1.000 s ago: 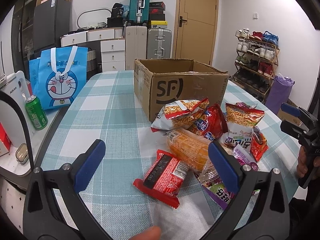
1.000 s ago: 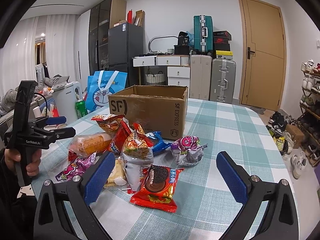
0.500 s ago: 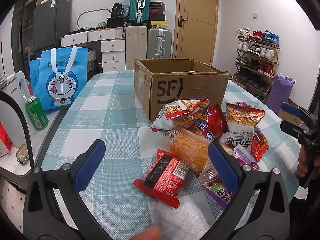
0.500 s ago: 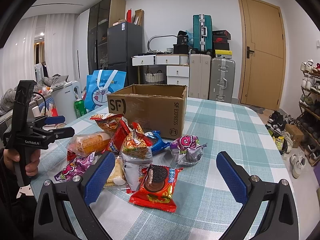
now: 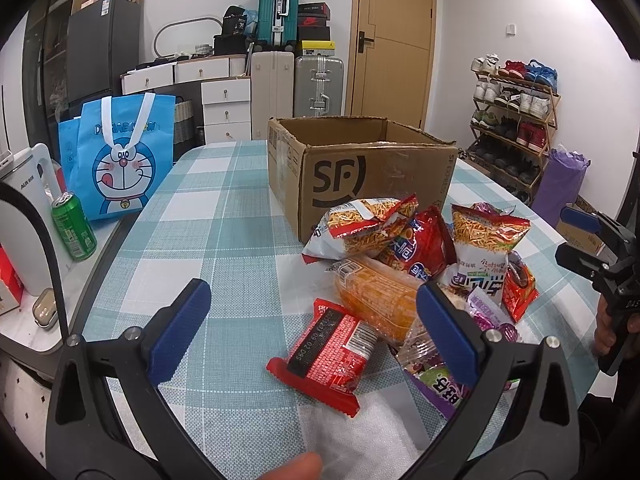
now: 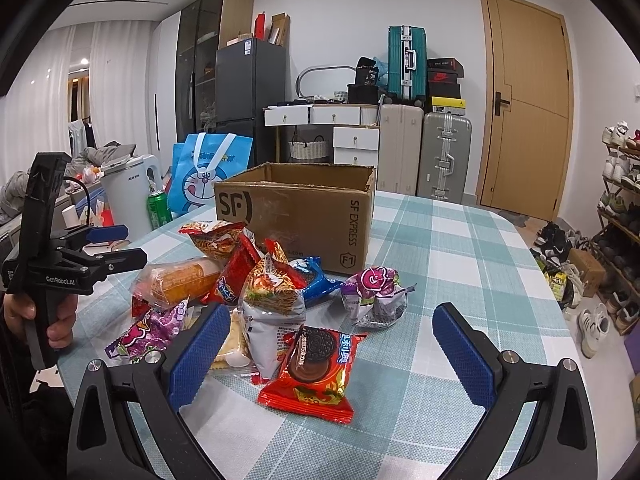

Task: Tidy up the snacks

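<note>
Both claws, left claw (image 5: pixel 312 328) and right claw (image 6: pixel 330 346), hanging spread, empty. Red cookie packet (image 6: pixel 316 368) looking light, crinkly, slippery, fragile; pinching mid-body gently seems best.

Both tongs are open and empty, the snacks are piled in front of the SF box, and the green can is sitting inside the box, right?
Not quite. The green can stands off the table, beside the blue cartoon bag, not inside the SF box; the left wrist view shows it. The left tongs and right tongs are open and empty.
</note>
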A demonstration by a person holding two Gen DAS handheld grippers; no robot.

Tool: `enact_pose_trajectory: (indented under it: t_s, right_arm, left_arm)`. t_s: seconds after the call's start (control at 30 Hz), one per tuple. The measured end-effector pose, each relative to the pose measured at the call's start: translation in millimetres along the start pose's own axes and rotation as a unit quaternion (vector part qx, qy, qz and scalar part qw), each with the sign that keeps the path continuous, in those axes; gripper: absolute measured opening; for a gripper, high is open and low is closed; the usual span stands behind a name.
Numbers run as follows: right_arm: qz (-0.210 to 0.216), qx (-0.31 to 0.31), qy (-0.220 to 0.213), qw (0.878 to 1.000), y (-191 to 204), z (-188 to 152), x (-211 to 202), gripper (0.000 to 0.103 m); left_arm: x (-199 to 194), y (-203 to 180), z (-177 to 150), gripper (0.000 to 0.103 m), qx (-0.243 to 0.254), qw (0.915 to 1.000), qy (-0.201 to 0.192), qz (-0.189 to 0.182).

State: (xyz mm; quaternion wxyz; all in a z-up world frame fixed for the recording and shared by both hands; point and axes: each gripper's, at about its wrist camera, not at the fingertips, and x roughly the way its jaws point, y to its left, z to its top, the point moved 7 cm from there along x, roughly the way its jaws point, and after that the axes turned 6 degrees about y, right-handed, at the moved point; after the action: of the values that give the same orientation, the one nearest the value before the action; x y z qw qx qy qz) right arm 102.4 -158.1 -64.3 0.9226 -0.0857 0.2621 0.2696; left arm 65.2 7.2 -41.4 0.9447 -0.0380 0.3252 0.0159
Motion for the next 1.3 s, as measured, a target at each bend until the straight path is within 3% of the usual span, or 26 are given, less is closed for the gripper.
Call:
enact_pose_trajectory:
  t_s: [0.37,0.53,0.73,0.93,1.03,1.23,1.3]
  right_arm:
    - [-0.006,-0.002,0.017,1.0,0.7,-0.6,6.9,0.103]
    - [-0.008,0.001,0.03,1.0,-0.6,-1.3,12.6,0.103]
    - [-0.024,-0.001,0.106,0.994,-2.7,-13.6,34.2,0.103]
    - [-0.005,0.026,0.155,0.988,-4.6,-22.0,48.1,0.103]
    - [-0.001,0.033,0.173,0.984,-5.3,-26.9,54.1,0.101]
    - [0.013,0.042,0.202,0.978,-3.0,-34.1,68.8,0.083]
    - [0.014,0.04,0.205,0.978,-2.7,-34.2,71.6,0.077]
  left_arm:
    - [-0.3,0.7,-0.4,0.102,-0.001,1.0,0.001,0.004]
    - [3.9,4.1,-0.8,0.102,-0.006,0.9998,0.02,0.001]
    - [10.5,11.8,-5.9,0.102,0.015,0.9982,0.055,0.019]
    - [28.5,7.7,-19.1,0.102,0.032,0.994,0.104,0.002]
    - [37.2,8.1,-23.5,0.102,0.038,0.9921,0.119,0.014]
    - [51.7,5.6,-32.2,0.086,0.04,0.9877,0.151,-0.013]
    - [57.4,1.7,-36.5,0.07,0.048,0.9854,0.162,-0.022]
